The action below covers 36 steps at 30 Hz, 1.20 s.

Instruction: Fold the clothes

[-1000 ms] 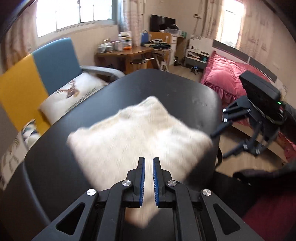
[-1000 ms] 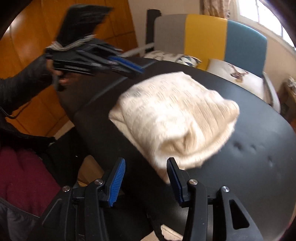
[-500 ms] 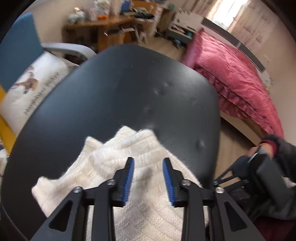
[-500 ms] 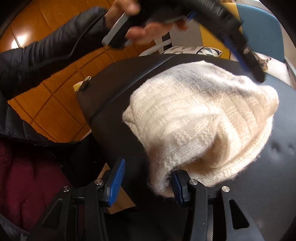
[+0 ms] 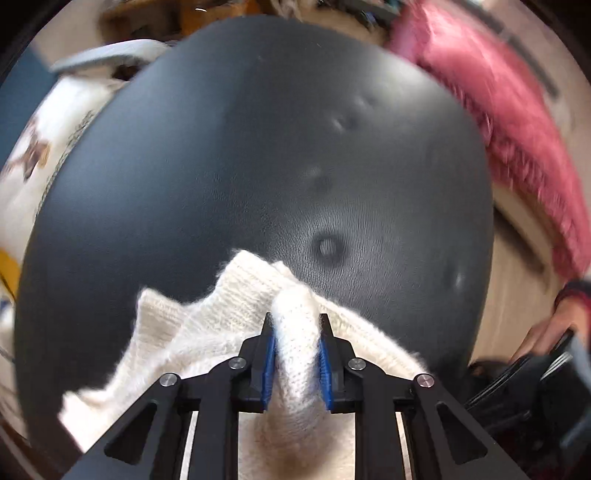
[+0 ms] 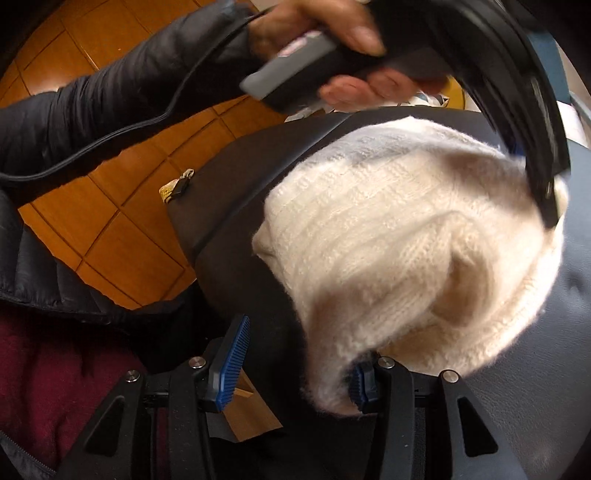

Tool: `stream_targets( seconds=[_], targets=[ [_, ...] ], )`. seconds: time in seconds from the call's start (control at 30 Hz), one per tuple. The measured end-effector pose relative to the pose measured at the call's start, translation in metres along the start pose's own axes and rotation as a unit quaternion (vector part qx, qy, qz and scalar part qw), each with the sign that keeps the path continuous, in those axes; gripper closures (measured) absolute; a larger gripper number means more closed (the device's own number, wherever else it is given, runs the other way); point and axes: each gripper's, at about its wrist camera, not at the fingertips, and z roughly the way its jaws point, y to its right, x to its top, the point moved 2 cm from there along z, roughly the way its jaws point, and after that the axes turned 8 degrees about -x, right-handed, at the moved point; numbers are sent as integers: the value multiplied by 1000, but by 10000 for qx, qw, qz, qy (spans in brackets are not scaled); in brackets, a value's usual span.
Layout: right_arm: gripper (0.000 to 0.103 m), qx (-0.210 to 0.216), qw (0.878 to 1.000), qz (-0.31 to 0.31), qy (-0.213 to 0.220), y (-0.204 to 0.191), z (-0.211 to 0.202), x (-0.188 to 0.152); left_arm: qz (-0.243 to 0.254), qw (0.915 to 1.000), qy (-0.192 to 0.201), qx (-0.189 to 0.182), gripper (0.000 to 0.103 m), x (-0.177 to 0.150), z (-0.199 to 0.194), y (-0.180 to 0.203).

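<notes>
Cream knitted sweater (image 5: 236,325) lies bunched on a black padded tabletop (image 5: 258,155), close to its near edge. The left gripper (image 5: 295,354) has a thick ridge of the knit pinched between its blue-lined fingers (image 5: 269,354), which are drawn in against the wool on both sides. Beyond the pinched fold, loose corners of the sweater fan out to the left across the dark surface.

From the right wrist view the sweater (image 6: 406,236) appears as a rounded heap, ribbed in rows, with a fold hanging down toward the camera. The right gripper (image 6: 295,363) stands wide apart: its left finger (image 6: 231,363) is in open air over the tabletop's edge, while the other finger is mostly hidden behind the hanging fold of wool, just touching it, gripping nothing. Above the heap, a hand (image 6: 332,29) in a dark quilted sleeve (image 6: 129,74) holds the left gripper's handle, its black arm curving down onto the far side of the sweater. Orange wooden floor (image 6: 122,206) shows beside the tabletop. A pink bedspread (image 5: 517,122) lies blurred at the right in the left wrist view.
</notes>
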Motion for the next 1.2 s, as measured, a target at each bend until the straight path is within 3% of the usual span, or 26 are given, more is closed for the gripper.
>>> stream_targets(
  seconds=[0.07,0.13,0.2,0.23,0.3,0.4,0.43,0.67,0.73,0.8,0.83,0.9,0.97,1.1,1.2],
  targets=[
    [56,1,10000,38,2,5,2,2,-216,9988,412,-150,90,-8,-22,-2],
    [65,92,9999,127,33,10,0,7,-432,9952,824,-299,90,-16,-43,-4],
    [77,374,9991,179,63,12,-5,12,-574,9906,1186,-376,90,-23,-71,-5],
    [77,592,9982,127,50,11,-9,15,-666,9876,1361,-406,90,-25,-85,-7],
    [77,807,9967,3,-9,11,-14,18,-796,9848,1493,-381,90,-23,-95,-13],
    [93,555,9978,40,-348,25,-7,19,-993,9822,1575,-258,90,-16,-96,-23],
    [93,550,9973,59,-475,28,-4,17,-1077,9825,1499,-232,90,-9,-85,-28],
    [93,483,9944,401,-854,52,3,5,-1380,9850,1018,-204,90,12,-5,-53],
    [93,584,9924,444,-989,53,9,0,-1482,9827,1060,-335,87,7,0,-58],
    [91,653,9923,635,-838,56,8,1,-1583,9798,1125,-476,84,2,2,-62],
    [89,735,9922,724,-697,57,3,4,-1606,9782,1205,-535,78,-1,-4,-62],
    [72,676,9944,656,-469,53,-7,10,-1609,9754,1382,-604,70,-8,-22,-62],
    [72,589,9957,609,-375,49,-13,17,-1573,9740,1518,-598,59,-17,-43,-61],
    [69,380,9973,465,-417,40,-10,23,-1590,9692,1814,-489,55,-46,-83,-58],
    [64,454,9971,422,-438,40,2,29,-1632,9643,2052,-378,54,-77,-113,-52]
  ],
)
